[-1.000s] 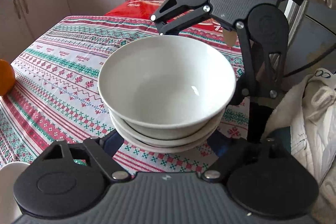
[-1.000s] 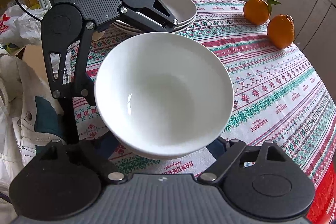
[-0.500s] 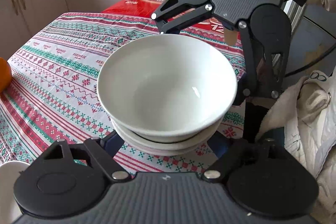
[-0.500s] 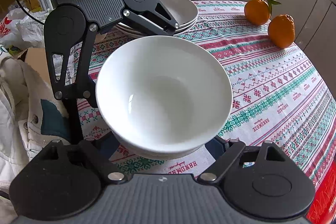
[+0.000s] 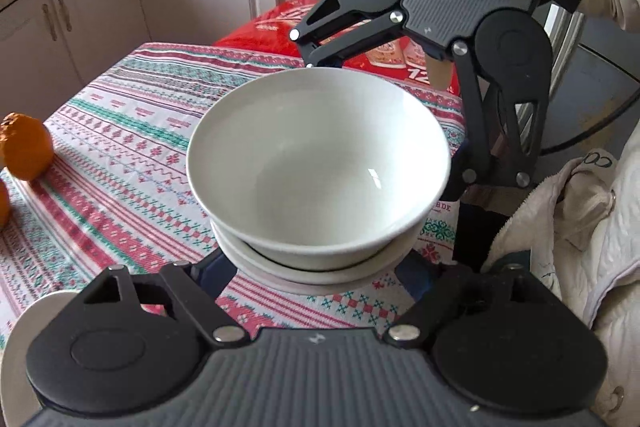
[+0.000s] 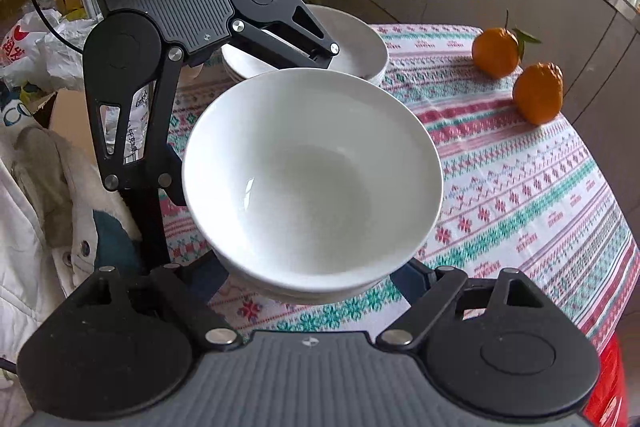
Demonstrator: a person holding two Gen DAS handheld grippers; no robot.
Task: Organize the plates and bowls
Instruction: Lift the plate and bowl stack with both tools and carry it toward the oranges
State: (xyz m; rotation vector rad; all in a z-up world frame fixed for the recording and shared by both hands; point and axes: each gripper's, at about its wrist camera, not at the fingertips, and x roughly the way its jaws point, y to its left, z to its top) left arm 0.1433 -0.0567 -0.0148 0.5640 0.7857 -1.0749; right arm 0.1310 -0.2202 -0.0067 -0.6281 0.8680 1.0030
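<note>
A white bowl (image 5: 320,163) sits nested on top of a short stack of white bowls (image 5: 320,271) on the patterned tablecloth. My left gripper (image 5: 316,267) reaches around the stack from one side, jaws wide, fingertips hidden under the bowls. My right gripper (image 6: 312,275) faces it from the opposite side, jaws equally wide around the same top bowl (image 6: 312,179). Each gripper shows in the other's view, the right one (image 5: 440,27) and the left one (image 6: 192,11). Whether either set of fingers presses the bowls is hidden. A second stack of white plates and bowls (image 6: 360,43) stands behind.
Two oranges (image 6: 516,75) lie on the tablecloth (image 6: 520,187) to the right in the right wrist view; one orange (image 5: 26,147) shows at the left in the left wrist view. A red box (image 5: 280,27) sits beyond the table. White clothing (image 5: 580,227) hangs at the table's edge. Cabinets behind.
The top bowl came down from just above the stack and now sits nested in it. Both grippers stayed around it and shifted slightly.
</note>
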